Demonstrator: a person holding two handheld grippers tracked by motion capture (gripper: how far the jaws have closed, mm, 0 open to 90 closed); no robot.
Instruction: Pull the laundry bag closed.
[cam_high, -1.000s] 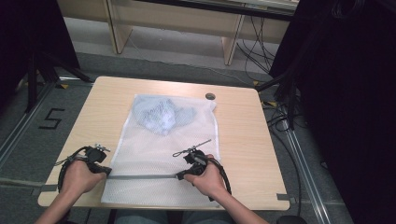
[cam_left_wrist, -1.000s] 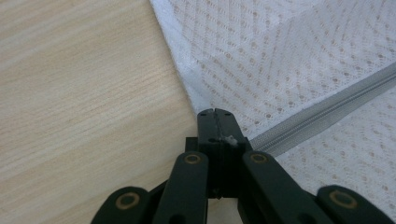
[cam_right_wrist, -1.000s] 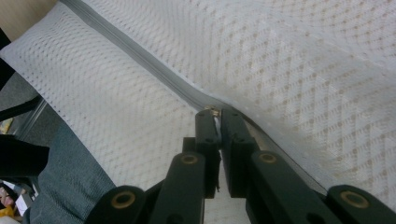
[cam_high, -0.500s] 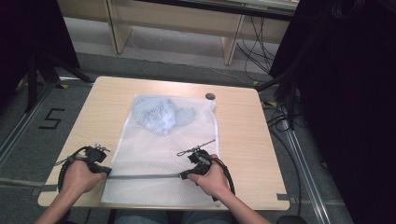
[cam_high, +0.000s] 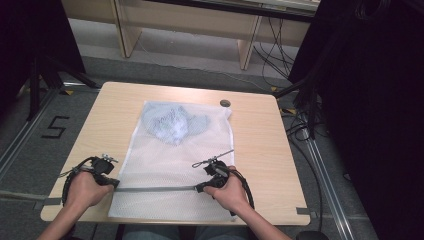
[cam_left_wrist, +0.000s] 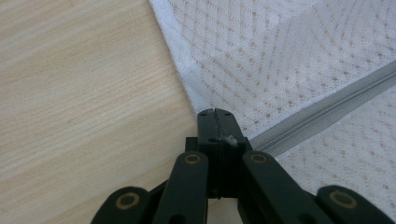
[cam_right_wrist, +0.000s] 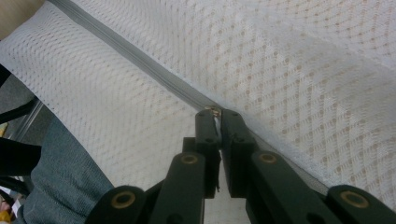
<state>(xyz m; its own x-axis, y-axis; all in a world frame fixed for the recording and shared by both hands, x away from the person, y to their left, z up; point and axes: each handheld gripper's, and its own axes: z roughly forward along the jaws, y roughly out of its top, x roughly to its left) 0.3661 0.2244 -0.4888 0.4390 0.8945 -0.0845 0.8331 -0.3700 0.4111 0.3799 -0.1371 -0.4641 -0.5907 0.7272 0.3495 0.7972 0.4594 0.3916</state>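
High view: the left gripper (cam_high: 111, 183) sits at the near left edge of a white mesh laundry bag (cam_high: 175, 160), right at the end of the grey zipper (cam_high: 155, 189) that runs across the bag's near part. The right gripper (cam_high: 201, 188) sits on the same zipper line, well apart from the left one, with some bag width beyond it on its right. A bluish crumpled garment (cam_high: 172, 122) lies inside the bag at its far end, well ahead of both grippers. The bag lies flat on the wooden bench (cam_high: 260, 145), its near edge at the bench's front.

Left gripper view: the left gripper (cam_left_wrist: 215, 112) has its jaws pressed together, with a scrap of white fabric caught between them where the zipper (cam_left_wrist: 327, 109) ends at the bag's edge. The mesh bag (cam_left_wrist: 289, 51) spreads to the right and ahead, with bare bench (cam_left_wrist: 84, 84) to the left.

Right gripper view: the right gripper (cam_right_wrist: 215, 112) has its jaws nearly together around a small metal piece at their tips, probably the zipper pull. Ahead of the tips, the zipper (cam_right_wrist: 140, 58) looks joined. The mesh (cam_right_wrist: 303, 70) is fine, limp and see-through.

As a judgement, the job is zipping or unzipping the bag: one end is anchored, the slider is partway along, and which stretch is left I cannot tell.
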